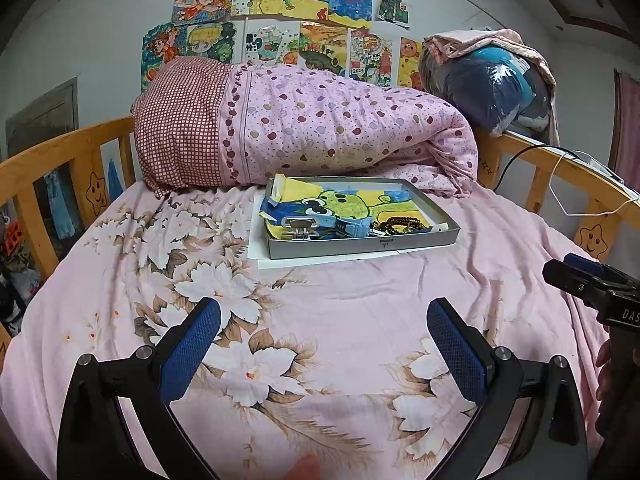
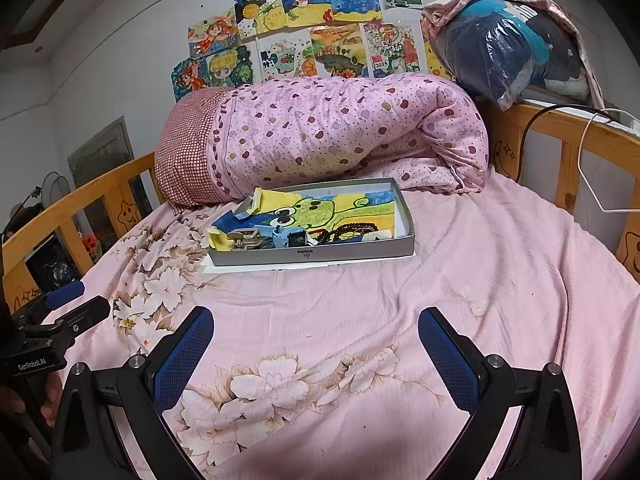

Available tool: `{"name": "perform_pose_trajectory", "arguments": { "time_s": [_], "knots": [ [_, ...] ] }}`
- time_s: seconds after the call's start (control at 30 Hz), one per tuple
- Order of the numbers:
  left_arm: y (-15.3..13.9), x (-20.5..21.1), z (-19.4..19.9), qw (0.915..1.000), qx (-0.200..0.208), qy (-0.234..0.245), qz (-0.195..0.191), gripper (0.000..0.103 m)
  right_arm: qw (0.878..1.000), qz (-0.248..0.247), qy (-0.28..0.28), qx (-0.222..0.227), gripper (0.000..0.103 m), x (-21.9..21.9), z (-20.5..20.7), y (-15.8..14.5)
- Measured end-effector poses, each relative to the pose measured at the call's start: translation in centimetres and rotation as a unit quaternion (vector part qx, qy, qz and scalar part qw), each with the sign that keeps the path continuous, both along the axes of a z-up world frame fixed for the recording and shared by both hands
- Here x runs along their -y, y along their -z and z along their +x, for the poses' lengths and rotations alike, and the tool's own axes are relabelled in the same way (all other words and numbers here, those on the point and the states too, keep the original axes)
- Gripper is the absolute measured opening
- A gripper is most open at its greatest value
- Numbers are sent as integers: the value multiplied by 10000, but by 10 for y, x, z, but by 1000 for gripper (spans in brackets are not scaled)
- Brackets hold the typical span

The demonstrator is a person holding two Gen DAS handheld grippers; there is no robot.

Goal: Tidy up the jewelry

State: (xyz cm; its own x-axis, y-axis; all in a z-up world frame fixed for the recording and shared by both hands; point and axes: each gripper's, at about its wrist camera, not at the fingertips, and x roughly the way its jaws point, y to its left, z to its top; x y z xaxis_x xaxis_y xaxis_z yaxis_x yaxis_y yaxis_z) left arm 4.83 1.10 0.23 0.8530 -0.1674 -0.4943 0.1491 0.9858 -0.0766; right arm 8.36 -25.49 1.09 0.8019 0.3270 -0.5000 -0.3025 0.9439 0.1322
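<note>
Both tools wide, empty, over the bed

Approach the tray [image 1: 362, 246] squarely; take the beads [image 1: 400, 225] with the right tool [image 2: 316, 332], left tool [image 1: 324, 320] steadying the rim.

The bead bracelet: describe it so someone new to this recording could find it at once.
On the bed, in front of the rolled quilt, sits a shallow grey tray. The bead bracelet lies near its front right, the only string of dark round beads, beside a blue watch.
</note>
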Motion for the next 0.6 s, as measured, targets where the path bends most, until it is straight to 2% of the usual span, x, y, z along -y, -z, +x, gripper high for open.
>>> {"name": "perform_pose_trajectory", "arguments": {
  "time_s": [0.6],
  "knots": [
    [0,-1,0,10000,15,23,5,101,10000,2,6,-10,103,0,0,0]
  ]
}}
